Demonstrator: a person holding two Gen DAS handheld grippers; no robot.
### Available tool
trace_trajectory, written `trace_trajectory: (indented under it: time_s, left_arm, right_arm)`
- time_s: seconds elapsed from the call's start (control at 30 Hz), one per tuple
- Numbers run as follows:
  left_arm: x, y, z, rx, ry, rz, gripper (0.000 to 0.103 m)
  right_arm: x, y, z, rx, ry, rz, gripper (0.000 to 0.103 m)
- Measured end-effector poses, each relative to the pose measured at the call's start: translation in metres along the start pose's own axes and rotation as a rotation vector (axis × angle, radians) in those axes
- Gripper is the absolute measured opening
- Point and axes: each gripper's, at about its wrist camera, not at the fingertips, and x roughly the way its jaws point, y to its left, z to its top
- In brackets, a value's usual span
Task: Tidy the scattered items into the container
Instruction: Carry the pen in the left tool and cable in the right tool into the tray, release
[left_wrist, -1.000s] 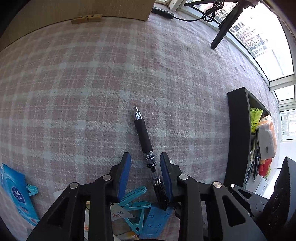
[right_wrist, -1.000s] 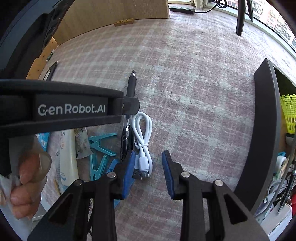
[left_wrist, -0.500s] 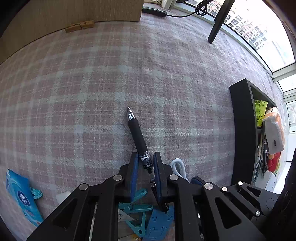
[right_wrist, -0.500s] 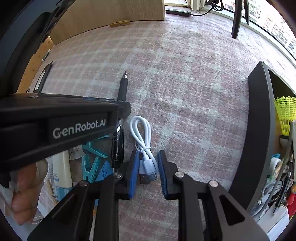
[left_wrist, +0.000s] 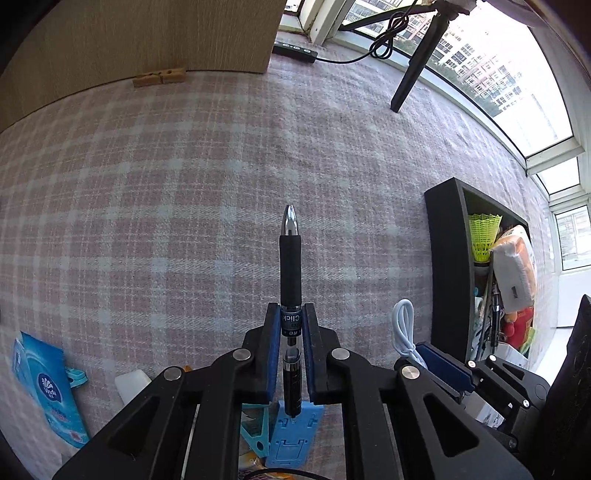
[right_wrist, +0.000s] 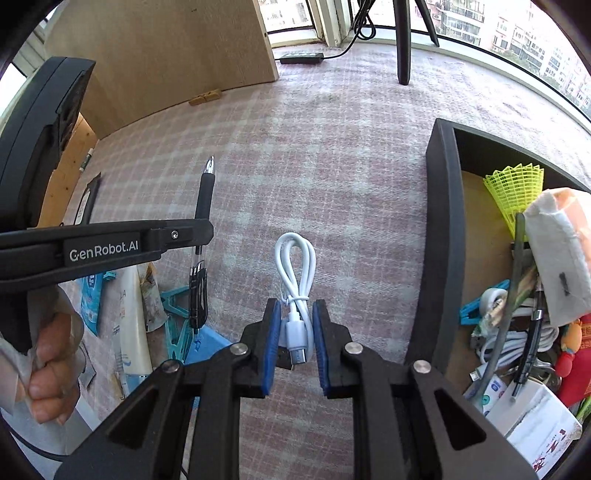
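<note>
My left claw (left_wrist: 291, 325) is clamped tight on the black pen (left_wrist: 290, 266), gripping it mid-barrel just behind the rubber sleeve so the silver tip points out toward twelve o'clock and the clip end hangs back between the arms; that balanced hold should keep it from swinging when I carry it. At my eight o'clock lie a blue tissue packet (left_wrist: 44, 387) and a white tube (left_wrist: 133, 384), and right beneath me at six o'clock a teal clothes peg (left_wrist: 255, 432) and a blue plastic stand (left_wrist: 291, 439), all waiting on the plaid bench (left_wrist: 184, 184). My right claw (right_wrist: 295, 332) is closed most of the way on the white USB cable (right_wrist: 295, 266), pinching the plug end while the bundled loop sticks forward to twelve o'clock; holding the stiff plugs seems steadier than holding the loose coil. The black container (right_wrist: 439, 221) stands at three o'clock of both claws, already crowded with a yellow shuttlecock (right_wrist: 517, 192), a wrapped tissue pack (right_wrist: 557, 251), more cable and a small box. I judge its tall near wall is what stands in the way: both loads must clear the rim, and the free space inside looks to be at the far end, near the shuttlecock.
</note>
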Motion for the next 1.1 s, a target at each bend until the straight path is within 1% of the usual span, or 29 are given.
trace_trajectory:
  time_s: [0.07,0.17,0.2,0.3,0.37,0.4,0.57,0.67,0.77,0.93,0.97,1.03,1.1]
  left_arm:
    - [-0.005,-0.006,0.001,0.012,-0.010,-0.001,0.010]
    - [-0.010,-0.019,0.006,0.027,-0.021,-0.016,0.010]
    - [-0.012,-0.025,0.007,0.034,-0.025,-0.022,0.010]
    - [-0.024,-0.045,0.006,0.059,-0.035,-0.060,0.010]
    - [-0.031,-0.061,0.006,0.077,-0.037,-0.100,0.010]
    - [-0.034,-0.070,0.006,0.088,-0.039,-0.114,0.010]
    - [-0.043,-0.122,0.004,0.161,-0.040,-0.181,0.010]
    - [-0.039,-0.155,-0.001,0.214,-0.036,-0.194,0.010]
    - [-0.032,-0.183,-0.009,0.253,-0.016,-0.214,0.010]
    - [-0.021,-0.221,-0.022,0.317,0.016,-0.226,0.010]
    - [-0.020,-0.226,-0.023,0.326,0.020,-0.228,0.012]
    - [-0.016,-0.232,-0.023,0.321,0.023,-0.220,0.047]
    - [-0.019,-0.233,-0.025,0.326,-0.002,-0.204,0.049]
  right_arm:
    - [-0.009,-0.001,0.005,0.009,-0.016,-0.004,0.017]
    - [-0.018,0.005,0.002,0.035,-0.045,-0.004,0.017]
    - [-0.025,0.002,-0.004,0.044,-0.057,-0.002,0.017]
    - [-0.042,-0.010,-0.004,0.064,-0.096,-0.007,0.017]
    - [-0.059,-0.023,-0.001,0.089,-0.123,-0.021,0.017]
    - [-0.061,-0.035,0.001,0.105,-0.134,-0.026,0.017]
    - [-0.101,-0.086,-0.021,0.197,-0.193,-0.081,0.018]
    - [-0.121,-0.118,-0.035,0.261,-0.219,-0.126,0.018]
    - [-0.132,-0.147,-0.048,0.313,-0.226,-0.169,0.018]
    - [-0.147,-0.181,-0.067,0.365,-0.229,-0.222,0.018]
    - [-0.149,-0.185,-0.069,0.367,-0.230,-0.223,0.018]
    - [-0.153,-0.191,-0.072,0.367,-0.229,-0.213,0.021]
    - [-0.157,-0.195,-0.074,0.385,-0.238,-0.234,0.039]
